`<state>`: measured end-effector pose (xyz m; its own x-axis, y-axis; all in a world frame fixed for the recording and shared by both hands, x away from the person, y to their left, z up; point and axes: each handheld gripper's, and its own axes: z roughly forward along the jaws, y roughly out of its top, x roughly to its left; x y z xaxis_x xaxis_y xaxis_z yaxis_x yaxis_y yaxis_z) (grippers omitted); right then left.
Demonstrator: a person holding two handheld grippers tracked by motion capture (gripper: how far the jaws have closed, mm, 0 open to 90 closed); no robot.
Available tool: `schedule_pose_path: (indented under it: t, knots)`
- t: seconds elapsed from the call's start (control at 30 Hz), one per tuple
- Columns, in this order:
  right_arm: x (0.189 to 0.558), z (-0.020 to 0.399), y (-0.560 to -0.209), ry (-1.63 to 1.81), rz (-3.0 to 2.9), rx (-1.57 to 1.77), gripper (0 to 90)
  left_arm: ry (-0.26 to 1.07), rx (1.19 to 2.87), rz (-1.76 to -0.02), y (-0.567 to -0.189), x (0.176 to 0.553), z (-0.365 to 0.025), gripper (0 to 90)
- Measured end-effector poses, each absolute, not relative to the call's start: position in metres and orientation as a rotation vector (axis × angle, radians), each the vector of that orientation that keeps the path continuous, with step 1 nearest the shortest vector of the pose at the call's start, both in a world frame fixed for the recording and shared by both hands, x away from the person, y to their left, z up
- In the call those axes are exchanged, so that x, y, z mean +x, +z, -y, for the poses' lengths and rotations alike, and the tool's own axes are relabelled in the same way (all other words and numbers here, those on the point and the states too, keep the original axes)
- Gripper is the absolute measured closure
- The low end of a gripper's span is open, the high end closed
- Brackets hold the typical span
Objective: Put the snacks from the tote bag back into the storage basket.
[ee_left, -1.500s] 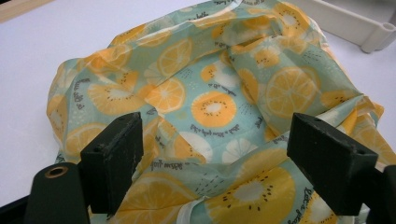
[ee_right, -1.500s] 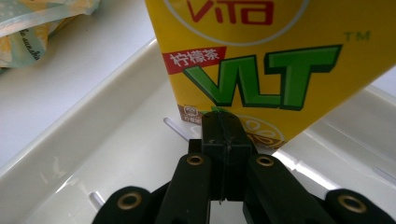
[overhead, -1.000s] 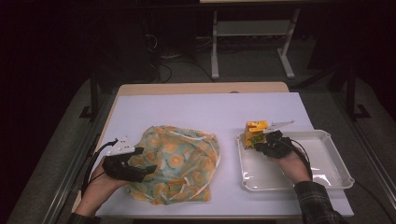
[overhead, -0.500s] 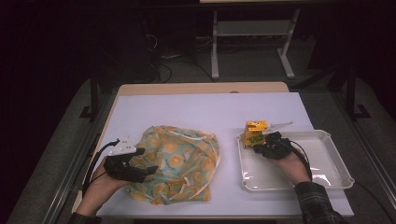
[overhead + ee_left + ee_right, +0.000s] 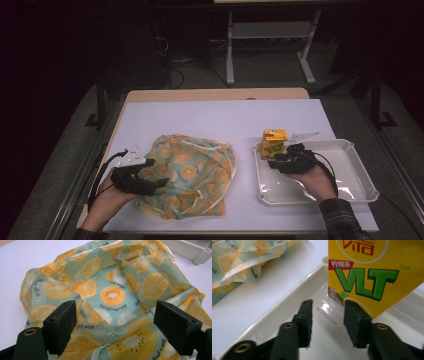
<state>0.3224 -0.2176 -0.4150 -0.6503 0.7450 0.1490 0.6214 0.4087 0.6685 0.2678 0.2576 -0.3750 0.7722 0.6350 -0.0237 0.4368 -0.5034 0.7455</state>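
Right hand-held gripper (image 5: 278, 161) retreated; carton (image 5: 274, 142) just ahead, tray (image 5: 350, 190) corner.

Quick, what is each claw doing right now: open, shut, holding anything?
Left claw: open, jaws wide apart over the fruit-print bag, gripping nothing.
Right claw: open, empty, right before the yellow drink carton in the white tray.

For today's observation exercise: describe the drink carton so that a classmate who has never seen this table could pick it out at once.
Start at the white tray on the table's right side. In its far left corner, just ahead of the right gripper, stands the drink carton. It is the one boxy, upright thing here: bright yellow with big green letters "VLT", unlike the soft, crumpled fruit-print bag lying left of the tray.
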Motion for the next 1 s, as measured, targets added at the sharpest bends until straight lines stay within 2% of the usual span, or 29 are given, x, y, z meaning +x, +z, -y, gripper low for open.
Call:
schedule_pose_path:
  t: [0.2,0.47,0.77,1.0]
  knots:
    - [0.310,0.220,-0.407,1.092,-2.450,1.208,37.7,0.326,2.179,-0.793,-0.374,0.268,-0.258,18.1]
    - [0.287,0.232,-0.400,1.143,-2.374,1.213,29.4,0.325,2.185,-0.791,-0.375,0.267,-0.257,18.1]
    - [0.271,0.235,-0.398,1.142,-2.337,1.196,24.5,0.316,2.190,-0.784,-0.377,0.267,-0.255,18.1]
    - [0.262,0.240,-0.402,1.135,-2.304,1.217,15.6,0.314,2.198,-0.777,-0.379,0.267,-0.254,18.1]
